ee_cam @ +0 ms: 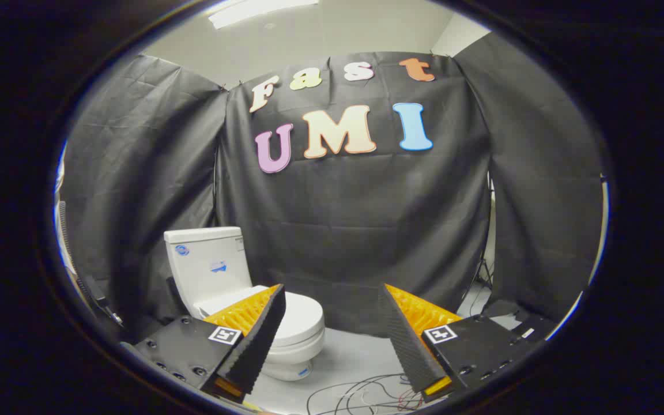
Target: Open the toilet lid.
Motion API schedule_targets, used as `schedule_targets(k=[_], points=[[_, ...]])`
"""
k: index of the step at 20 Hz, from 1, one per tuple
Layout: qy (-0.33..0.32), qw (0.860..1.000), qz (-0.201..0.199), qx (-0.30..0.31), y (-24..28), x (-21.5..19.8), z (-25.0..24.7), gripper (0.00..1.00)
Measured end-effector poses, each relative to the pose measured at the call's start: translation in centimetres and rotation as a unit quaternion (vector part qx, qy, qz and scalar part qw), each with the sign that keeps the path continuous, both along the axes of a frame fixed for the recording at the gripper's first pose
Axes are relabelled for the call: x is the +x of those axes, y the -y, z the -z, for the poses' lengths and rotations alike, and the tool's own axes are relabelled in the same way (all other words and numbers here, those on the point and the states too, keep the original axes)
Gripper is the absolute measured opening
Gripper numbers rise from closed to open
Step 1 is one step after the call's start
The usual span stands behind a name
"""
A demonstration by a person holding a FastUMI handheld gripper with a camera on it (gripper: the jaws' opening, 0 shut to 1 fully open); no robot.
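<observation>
A white toilet [234,288] stands on the floor against the black cloth wall, beyond my left finger. Its tank [208,265] rises at the back, and the lid [300,320] lies flat down over the bowl, partly hidden behind my left finger [248,334]. My gripper [332,305] is open with a wide gap and nothing between the fingers. It hangs well short of the toilet and a little to its right, so the lid's front edge shows just inside the left finger.
Loose cables [361,395] lie tangled on the grey floor [349,357] just ahead of the fingers. Black cloth [355,230] walls the booth at the back and both sides. A stand's leg [482,271] shows in the gap at the right.
</observation>
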State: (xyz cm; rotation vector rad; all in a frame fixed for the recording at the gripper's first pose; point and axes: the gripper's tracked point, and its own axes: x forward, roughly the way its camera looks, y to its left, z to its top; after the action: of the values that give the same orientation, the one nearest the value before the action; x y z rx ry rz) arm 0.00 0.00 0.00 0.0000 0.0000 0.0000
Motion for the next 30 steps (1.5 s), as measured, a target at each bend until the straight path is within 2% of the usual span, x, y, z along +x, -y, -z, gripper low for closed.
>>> schedule_targets(k=[5, 10, 19, 23, 27, 28, 30], points=[[0.01, 1.0, -0.01, 0.003, -0.5, 4.7, -0.7, 0.99], [0.015, 1.0, -0.002, -0.013, -1.3, 6.4, -2.9, 0.99], [0.019, 0.996, 0.079, -0.03, -2.9, 3.6, -6.6, 0.99], [0.031, 0.991, 0.125, -0.02, -3.5, 2.3, -6.6, 0.99], [0.044, 0.987, 0.151, -0.014, -4.8, 1.4, -6.4, 0.98], [0.049, 0.984, 0.169, -0.012, -4.4, 1.2, -6.4, 0.99], [0.056, 0.975, 0.213, 0.011, -3.6, 0.7, -6.2, 0.92]])
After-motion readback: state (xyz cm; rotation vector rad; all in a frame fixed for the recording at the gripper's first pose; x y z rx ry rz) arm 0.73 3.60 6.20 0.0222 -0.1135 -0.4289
